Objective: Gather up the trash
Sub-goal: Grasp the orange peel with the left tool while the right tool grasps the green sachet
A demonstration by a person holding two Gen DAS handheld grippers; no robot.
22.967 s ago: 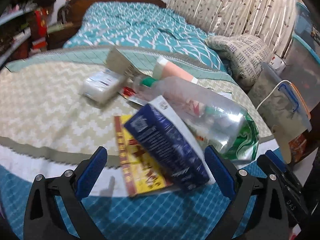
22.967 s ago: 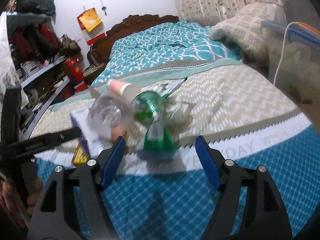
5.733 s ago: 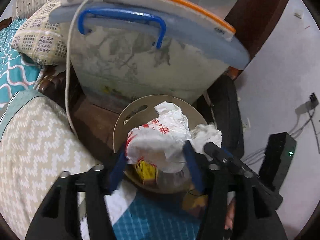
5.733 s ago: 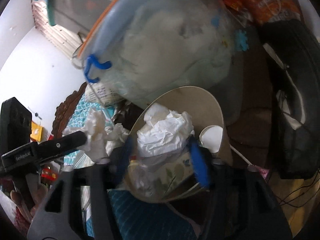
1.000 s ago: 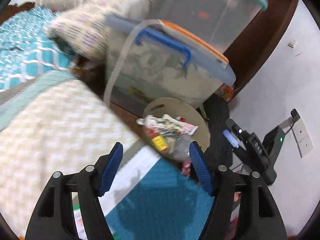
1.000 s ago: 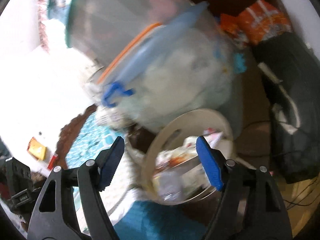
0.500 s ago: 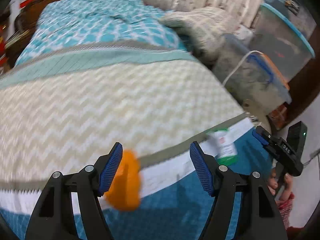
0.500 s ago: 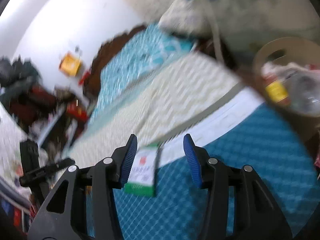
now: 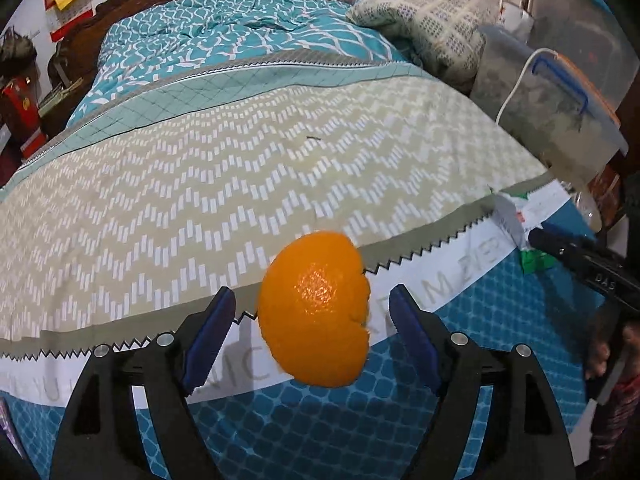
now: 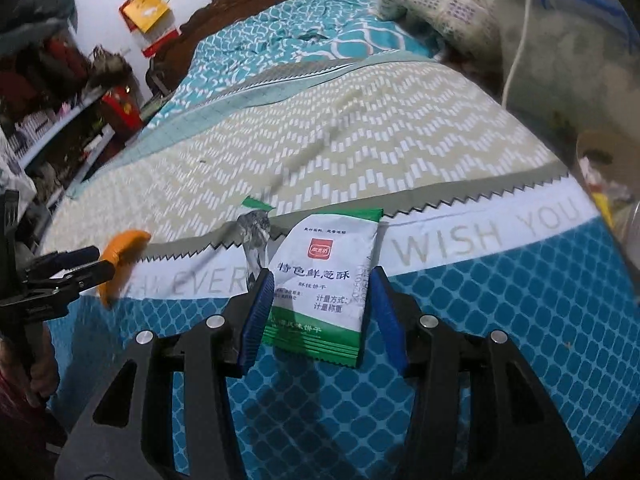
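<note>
An orange peel (image 9: 316,308) lies on the bedspread's white band, between the blue pads of my left gripper (image 9: 310,332). Its jaws are opening, and a gap shows on each side of the peel. A green and white snack wrapper (image 10: 324,280) lies flat on the bed between the pads of my right gripper (image 10: 320,316). The pads stand right at its two edges and the wrapper is not buckled. A torn grey wrapper scrap (image 10: 256,232) lies just left of it. The right wrist view shows the left gripper (image 10: 72,268) beside the peel (image 10: 124,256).
A tan round bin (image 10: 596,152) holding trash stands off the bed's right corner. Beside it are clear storage boxes (image 9: 560,120) with a blue handle and a white cable (image 9: 516,80). A patterned pillow (image 9: 432,28) lies at the back right. Shelves (image 10: 60,112) line the left wall.
Both grippers have swung from the bin to the bed's near edge. The peel and the wrapper, each beside a left finger before, now sit between the pads. The left jaws stand wider.
</note>
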